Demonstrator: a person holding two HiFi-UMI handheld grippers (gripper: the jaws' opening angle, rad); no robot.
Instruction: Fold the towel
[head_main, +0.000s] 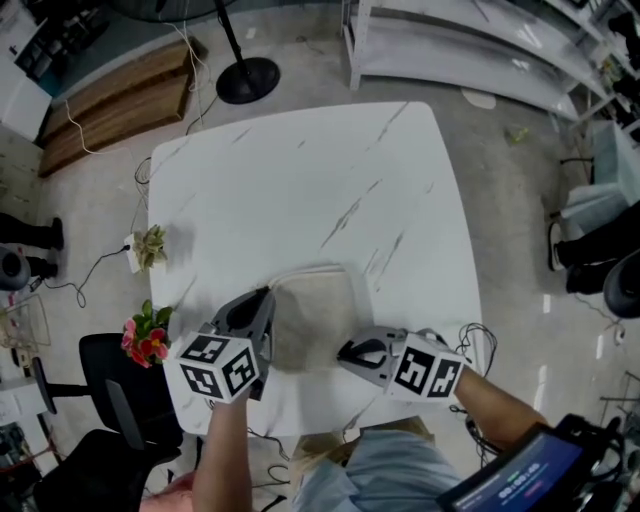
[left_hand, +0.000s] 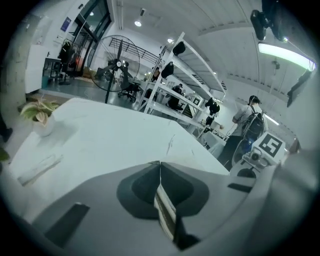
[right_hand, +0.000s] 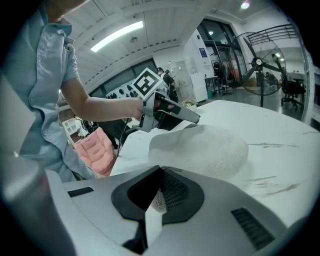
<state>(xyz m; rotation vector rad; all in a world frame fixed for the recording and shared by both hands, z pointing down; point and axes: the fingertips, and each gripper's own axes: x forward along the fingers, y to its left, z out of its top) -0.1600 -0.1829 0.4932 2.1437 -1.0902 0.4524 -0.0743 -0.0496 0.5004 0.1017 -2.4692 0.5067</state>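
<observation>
A cream towel (head_main: 312, 315) lies folded and puffed up on the near part of the white marble table (head_main: 300, 170). My left gripper (head_main: 268, 303) is at the towel's left edge, its jaws shut with a thin strip of cloth pinched between them (left_hand: 160, 164). My right gripper (head_main: 346, 352) is at the towel's near right corner, shut on a bit of fluffy cloth (right_hand: 161, 169). In the right gripper view the towel (right_hand: 205, 150) bulges just ahead, and the left gripper (right_hand: 195, 119) meets its far edge.
A small potted plant (head_main: 150, 246) and red flowers (head_main: 147, 338) sit by the table's left edge. A fan base (head_main: 248, 80) stands beyond the far side, a black chair (head_main: 110, 400) at the near left. A person with a backpack (left_hand: 250, 120) stands beyond the table.
</observation>
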